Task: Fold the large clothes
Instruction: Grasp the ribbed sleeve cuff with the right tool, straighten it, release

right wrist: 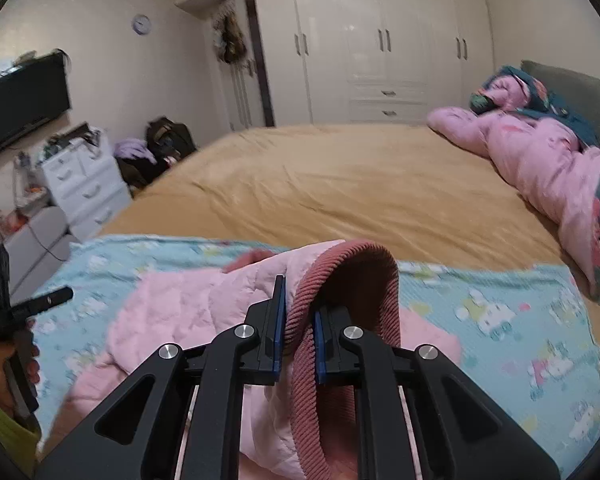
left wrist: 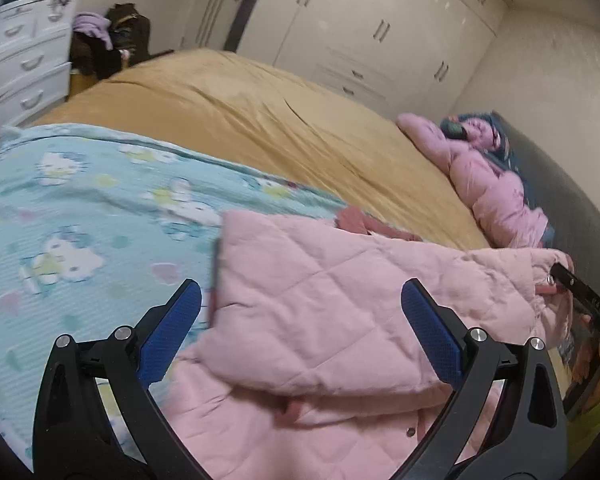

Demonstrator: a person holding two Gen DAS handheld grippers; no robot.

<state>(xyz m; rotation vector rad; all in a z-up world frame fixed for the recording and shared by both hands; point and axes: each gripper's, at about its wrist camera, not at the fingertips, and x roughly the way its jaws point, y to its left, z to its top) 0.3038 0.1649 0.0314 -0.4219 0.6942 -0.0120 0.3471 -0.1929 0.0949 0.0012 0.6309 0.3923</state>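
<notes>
Jacket: a pink quilted jacket [left wrist: 324, 320] lies on the blue printed sheet [left wrist: 80, 208], at the near edge of the bed. One quilted panel is already turned over the body, so the fold appears under way.
Sheet: it is spread over the tan cover [left wrist: 260, 120], seemingly as a clean flat surface to fold on.
Right claw: the right gripper [right wrist: 298, 344] is clamped on the ribbed collar [right wrist: 340, 280], a darker pink band. The band arches up over the jaws, so that end of the jacket is lifted off the sheet.
Why the collar: judged from the frames, it is the thickest, firmest edge, so it gives a sure hold and carries the quilted cloth along without slipping.
Left claw: the left gripper [left wrist: 300, 332] stands wide, with nothing between its blue pads [left wrist: 172, 332]. It hangs just above the folded panel, apart from it.
Why open: probably it is free to take the next edge, or to press the fold flat while the right one carries the collar across.
Snap: a metal snap [left wrist: 410, 432] shows low on the jacket front, so the front side seems to face up there.
Risk: the padding is springy, and the fold may open again unless held.
Other: a second pink quilted item [right wrist: 540, 160] lies at the headboard, well apart.
</notes>
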